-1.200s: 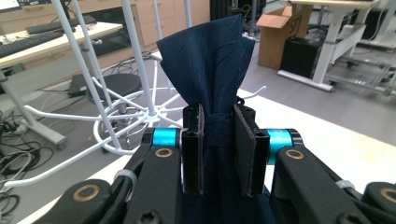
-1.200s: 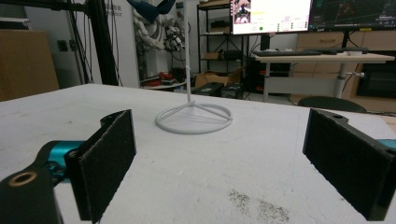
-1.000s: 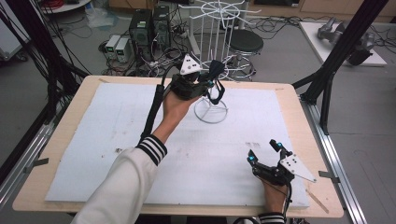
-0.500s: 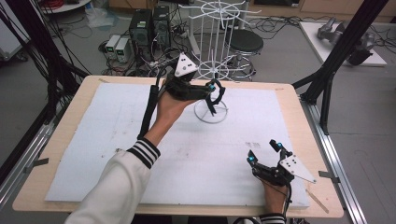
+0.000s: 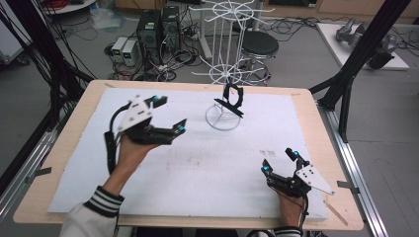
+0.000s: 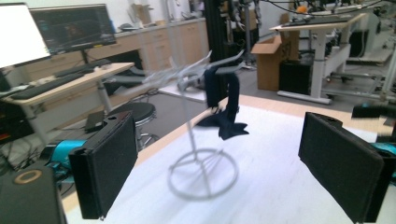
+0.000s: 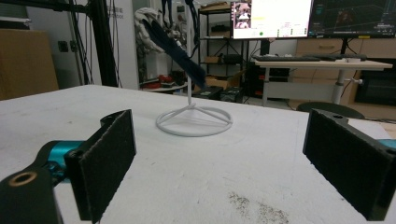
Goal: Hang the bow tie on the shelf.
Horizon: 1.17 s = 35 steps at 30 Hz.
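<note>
- High view, nearest the person: the right gripper [image 5: 278, 162] rests low on the white sheet [image 5: 197, 173], well short of the wire stand [image 5: 225, 116] and off to its right, jaws spread with nothing between them.
- The right gripper view looks along the sheet between its two black pads [image 7: 109, 158], wide apart and empty; the stand's ring base [image 7: 194, 121] sits ahead, well clear of them.
- Farther in, the left gripper [image 5: 170, 116] is held above the sheet, to the left of the stand and apart from it, a hand [image 5: 129, 153] under it and the grey three-cornered plate [image 5: 134, 113] on top.
- Its jaws are also spread and hold nothing; in the left gripper view the pads [image 6: 105, 163] frame the stand [image 6: 203, 175] without touching it.
- The dark cloth [image 5: 232, 98] hangs from an arm of the stand, above the ring base, well beyond both sets of pads; in the left gripper view it drapes as a looped strip [image 6: 224, 105].
- Behind the stand, past the table [image 5: 306, 98] edge, a round stool [image 5: 259, 45] stands on the floor.
</note>
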Motion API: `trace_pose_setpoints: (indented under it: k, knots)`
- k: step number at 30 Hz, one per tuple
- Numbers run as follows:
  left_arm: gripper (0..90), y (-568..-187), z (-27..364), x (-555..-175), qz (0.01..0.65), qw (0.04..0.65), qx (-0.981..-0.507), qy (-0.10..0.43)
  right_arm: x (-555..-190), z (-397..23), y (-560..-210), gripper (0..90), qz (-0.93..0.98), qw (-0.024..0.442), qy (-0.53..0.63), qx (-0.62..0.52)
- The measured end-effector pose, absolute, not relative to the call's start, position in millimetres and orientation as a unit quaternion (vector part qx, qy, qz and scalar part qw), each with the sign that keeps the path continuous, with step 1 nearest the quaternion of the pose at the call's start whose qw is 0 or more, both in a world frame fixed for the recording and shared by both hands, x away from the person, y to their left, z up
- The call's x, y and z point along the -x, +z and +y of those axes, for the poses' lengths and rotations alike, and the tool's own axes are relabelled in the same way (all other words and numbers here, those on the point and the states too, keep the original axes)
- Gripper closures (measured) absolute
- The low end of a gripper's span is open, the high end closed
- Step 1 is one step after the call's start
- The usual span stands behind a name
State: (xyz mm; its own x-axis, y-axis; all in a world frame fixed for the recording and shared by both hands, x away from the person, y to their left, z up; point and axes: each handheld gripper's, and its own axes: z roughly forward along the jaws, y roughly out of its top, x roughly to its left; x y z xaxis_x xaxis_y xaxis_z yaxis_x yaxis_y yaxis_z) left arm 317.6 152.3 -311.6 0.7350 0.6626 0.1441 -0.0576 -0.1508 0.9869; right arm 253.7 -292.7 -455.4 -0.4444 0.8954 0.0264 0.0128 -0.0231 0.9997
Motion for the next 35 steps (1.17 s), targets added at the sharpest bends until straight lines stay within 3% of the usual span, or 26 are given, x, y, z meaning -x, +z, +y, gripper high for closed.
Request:
trace_pose_setpoints:
  k: [7, 14, 26, 35]
  knots:
    - [12.2, -367, 234, -291, 0.256, 0.623, -0.668, 0.316, -254, -293, -455, 8.6, 0.597, 0.364, 0.605, -0.381]
    - [12.2, -412, 274, -271, 0.277, 0.632, -0.644, 0.330, -254, -293, -455, 8.6, 0.597, 0.364, 0.605, -0.381]
    - [12.4, -455, 279, -268, 0.295, 0.642, -0.623, 0.334, -254, -292, -455, 8.6, 0.597, 0.365, 0.606, -0.379]
    - [12.5, -456, 281, -269, 0.314, 0.643, -0.611, 0.338, -254, -292, -455, 8.6, 0.599, 0.366, 0.604, -0.377]
